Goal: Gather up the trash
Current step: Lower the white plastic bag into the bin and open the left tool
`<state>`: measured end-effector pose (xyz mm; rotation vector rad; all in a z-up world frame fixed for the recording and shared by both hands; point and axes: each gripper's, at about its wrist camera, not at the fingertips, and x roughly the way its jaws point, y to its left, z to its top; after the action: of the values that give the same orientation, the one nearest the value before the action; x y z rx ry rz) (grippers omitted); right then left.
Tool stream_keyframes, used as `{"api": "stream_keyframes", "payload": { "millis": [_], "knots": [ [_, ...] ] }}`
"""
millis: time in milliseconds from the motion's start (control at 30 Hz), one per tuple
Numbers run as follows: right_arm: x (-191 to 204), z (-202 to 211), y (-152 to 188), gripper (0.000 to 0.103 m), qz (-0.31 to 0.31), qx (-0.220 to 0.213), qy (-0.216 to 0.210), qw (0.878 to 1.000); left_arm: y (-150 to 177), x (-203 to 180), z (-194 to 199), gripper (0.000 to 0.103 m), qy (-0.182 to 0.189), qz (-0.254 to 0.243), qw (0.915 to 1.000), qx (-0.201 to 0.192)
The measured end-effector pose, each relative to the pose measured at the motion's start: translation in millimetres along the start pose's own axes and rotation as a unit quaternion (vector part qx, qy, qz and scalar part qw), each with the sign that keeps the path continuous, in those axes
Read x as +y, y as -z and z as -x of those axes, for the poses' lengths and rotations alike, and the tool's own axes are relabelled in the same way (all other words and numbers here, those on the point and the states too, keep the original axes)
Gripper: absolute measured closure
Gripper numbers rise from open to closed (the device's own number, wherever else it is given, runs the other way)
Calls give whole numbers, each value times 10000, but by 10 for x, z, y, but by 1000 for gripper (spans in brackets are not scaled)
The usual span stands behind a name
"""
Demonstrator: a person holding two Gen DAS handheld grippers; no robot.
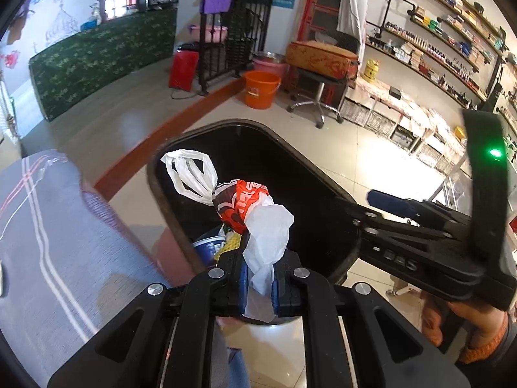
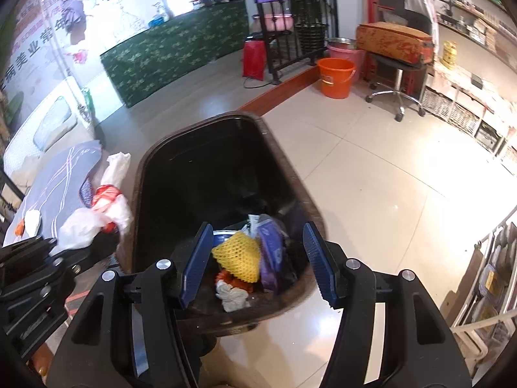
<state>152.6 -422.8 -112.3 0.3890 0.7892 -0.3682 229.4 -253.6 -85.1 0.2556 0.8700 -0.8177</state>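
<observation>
black plastic left gripper (image 1: 260, 286) and right gripper (image 2: 258, 265), blue ribbed pads (image 2: 195, 265), silver screws; a green light (image 1: 494, 153) glows on one; an orange knit cuff (image 1: 484, 346) at the wrist.

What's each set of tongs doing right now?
Left tongs: shut on the plastic bag.
Right tongs: open, empty, over the bin.

One black bin (image 2: 152, 174). One tied plastic bag (image 1: 245, 207). In the bin: one yellow foam net (image 2: 237, 253), one purple packet (image 2: 271, 252), one crumpled tissue (image 2: 232, 296), one blue tub (image 1: 208, 247). Two buckets: one orange (image 2: 334, 76), one pink (image 2: 342, 53). Two claws: left (image 1: 260, 286), right (image 2: 258, 265).
</observation>
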Motion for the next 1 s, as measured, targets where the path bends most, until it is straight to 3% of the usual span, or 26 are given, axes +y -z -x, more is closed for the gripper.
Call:
{"api": "stream_keyframes", "payload": {
  "millis": [433,533,600,700,1000],
  "knots": [
    [-334,107,22,45,-333,-104,311,9989,-131,-180,-337,92,116,-231,9990,361],
    [-374,106,18,45,-361,-109,326,9988,-151,-201,-373,83,74,-222,9989,409],
    [-402,99,9,45,-381,-96,346,9986,-168,-213,-376,53,-35,-228,9990,376],
    [-423,107,0,45,-395,-125,370,9985,-172,-202,-306,38,16,-197,9995,237],
    [-331,116,-42,45,-337,-184,325,9987,-111,-125,-107,30,-191,-158,9997,74]
  ]
}}
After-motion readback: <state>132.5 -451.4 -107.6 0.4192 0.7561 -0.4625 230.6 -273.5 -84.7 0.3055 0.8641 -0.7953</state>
